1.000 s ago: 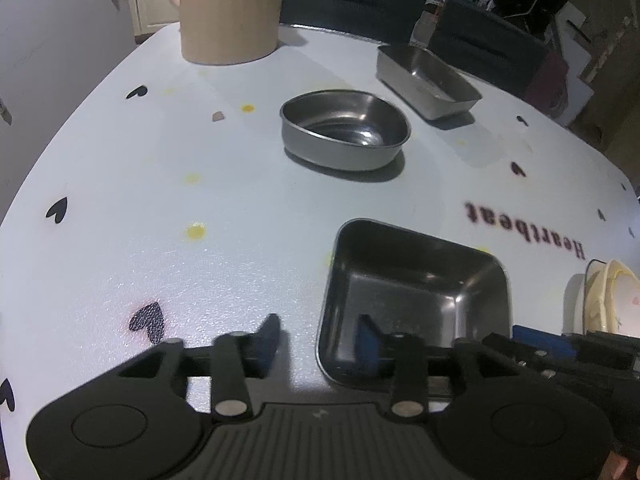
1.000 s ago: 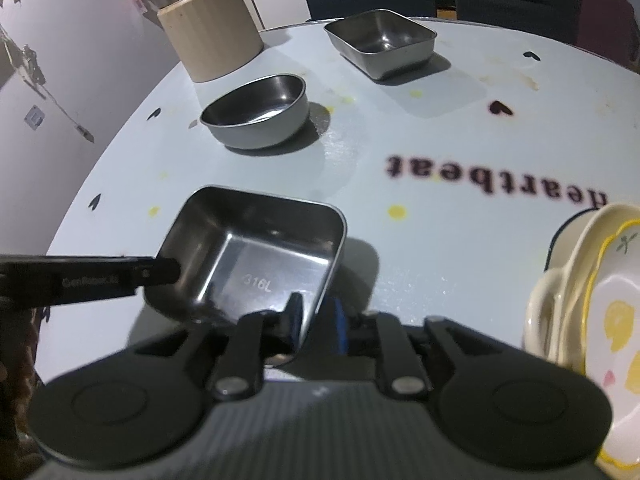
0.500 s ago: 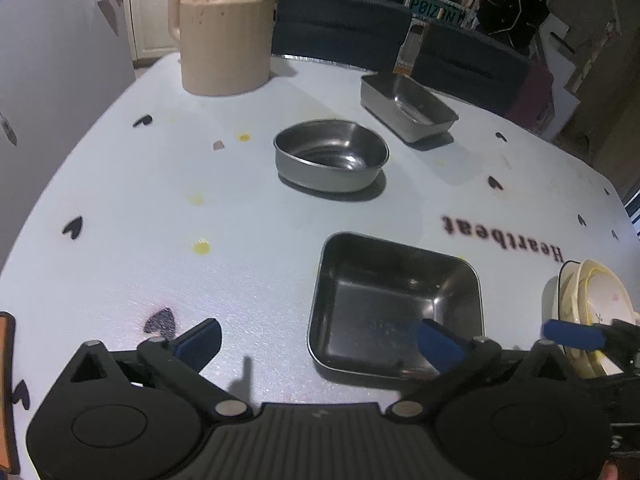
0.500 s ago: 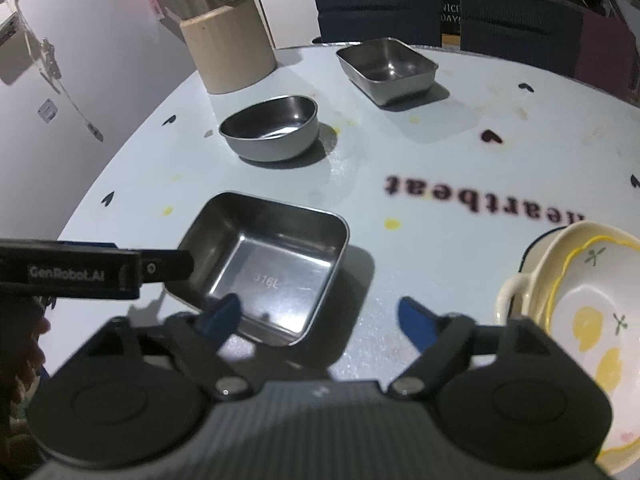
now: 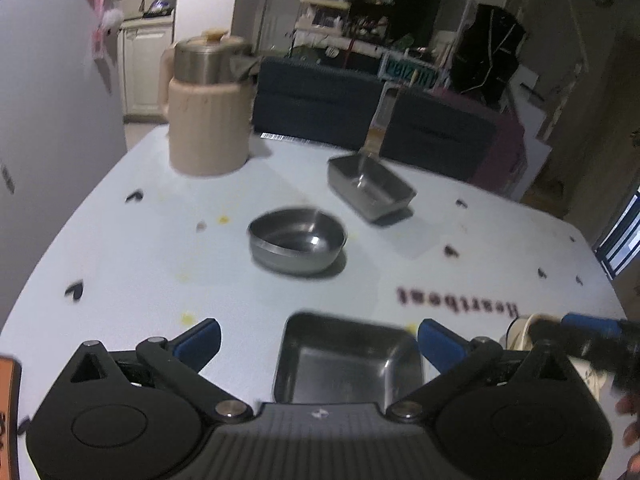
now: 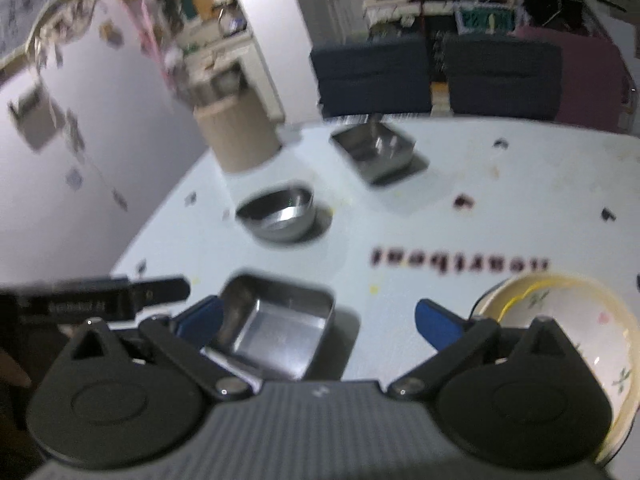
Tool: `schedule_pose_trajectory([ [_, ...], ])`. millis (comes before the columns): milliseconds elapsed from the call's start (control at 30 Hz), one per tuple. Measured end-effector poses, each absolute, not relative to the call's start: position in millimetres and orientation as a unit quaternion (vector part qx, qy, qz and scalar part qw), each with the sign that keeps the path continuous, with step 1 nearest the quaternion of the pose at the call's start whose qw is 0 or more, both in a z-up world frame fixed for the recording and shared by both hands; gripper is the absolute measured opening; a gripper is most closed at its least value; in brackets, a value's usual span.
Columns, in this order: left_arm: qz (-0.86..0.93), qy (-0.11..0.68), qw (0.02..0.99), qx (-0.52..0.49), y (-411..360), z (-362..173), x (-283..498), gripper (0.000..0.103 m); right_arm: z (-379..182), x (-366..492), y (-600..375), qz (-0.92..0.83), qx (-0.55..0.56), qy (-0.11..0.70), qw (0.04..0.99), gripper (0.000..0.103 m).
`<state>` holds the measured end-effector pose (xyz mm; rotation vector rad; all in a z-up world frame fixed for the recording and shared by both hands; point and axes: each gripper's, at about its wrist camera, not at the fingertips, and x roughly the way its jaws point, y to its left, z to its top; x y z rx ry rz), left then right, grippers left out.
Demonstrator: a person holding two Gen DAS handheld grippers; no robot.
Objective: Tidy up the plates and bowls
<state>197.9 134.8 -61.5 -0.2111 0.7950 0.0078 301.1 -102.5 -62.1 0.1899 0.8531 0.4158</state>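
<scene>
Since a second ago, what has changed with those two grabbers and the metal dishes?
Both grippers let go of the square steel tray. The left gripper and right gripper, pinching its near rim a second ago, now stand wide open, pulled up and back. The tray, round steel bowl, far tray and ceramic bowls stayed put.

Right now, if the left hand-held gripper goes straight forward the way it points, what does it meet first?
Probably the square steel tray, lying just ahead between the open fingers of the left hand-held gripper. The round steel bowl lies beyond it. Height is unclear, so it might pass above.
</scene>
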Motion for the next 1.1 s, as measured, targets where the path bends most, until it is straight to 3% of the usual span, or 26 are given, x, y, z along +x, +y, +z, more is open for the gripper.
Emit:
schedule_pose_trajectory([
  [333, -0.045, 0.357, 0.932, -0.036, 132, -43, 286, 0.103, -50, 386, -139, 0.128, 0.168, 0.369, 0.905, 0.103],
  [700, -0.082, 0.342, 0.934, 0.054, 148, -56, 396, 0.103, -120, 482, -119, 0.055, 0.302, 0.402, 0.863, 0.101],
  [933, -0.090, 0.345, 0.932, 0.059, 160, -74, 444, 0.103, -167, 530, -93, 0.030, 0.356, 0.422, 0.833, 0.086],
  [1100, -0.088, 0.355, 0.929, 0.058, 159, -91, 468, 0.103, -181, 550, -71, 0.043, 0.312, 0.438, 0.842, 0.069],
])
